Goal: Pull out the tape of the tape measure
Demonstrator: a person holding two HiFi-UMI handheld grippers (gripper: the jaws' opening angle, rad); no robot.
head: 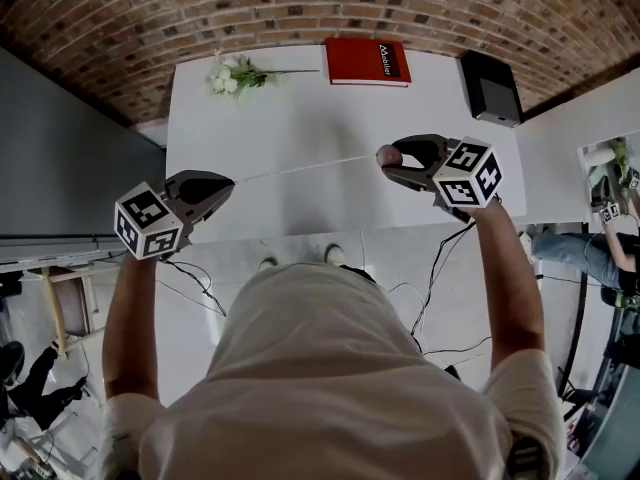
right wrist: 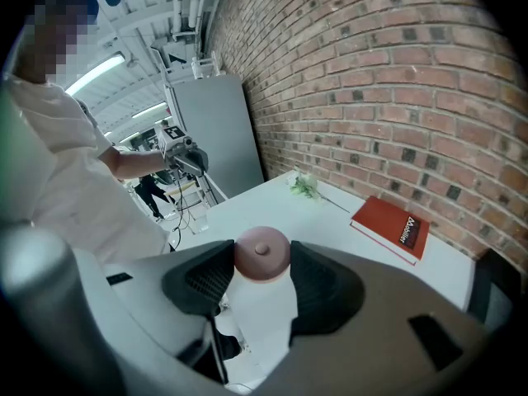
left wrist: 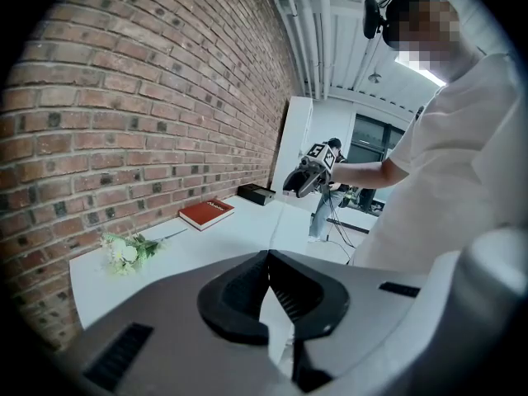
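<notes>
Over table (head: 300, 118), right gripper (head: 392, 160) clamps tape measure (right wrist: 262, 254).

I hold both arms stretched forward and spread wide, grippers tilted downward, my left gripper (head: 226, 184) with jaws pressed together on the tape (head: 300, 168), my right gripper (head: 391, 160) clamped around the round pink tape measure (right wrist: 262, 252).

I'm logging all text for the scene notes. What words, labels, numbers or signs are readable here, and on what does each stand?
"Mobilier": white print on the flat red book on the white table.
Marker cubes on the left gripper and right gripper: black-and-white square patterns only, no letters.
Thin pulled-out tape, pink round tape measure, black box: nothing readable.
</notes>
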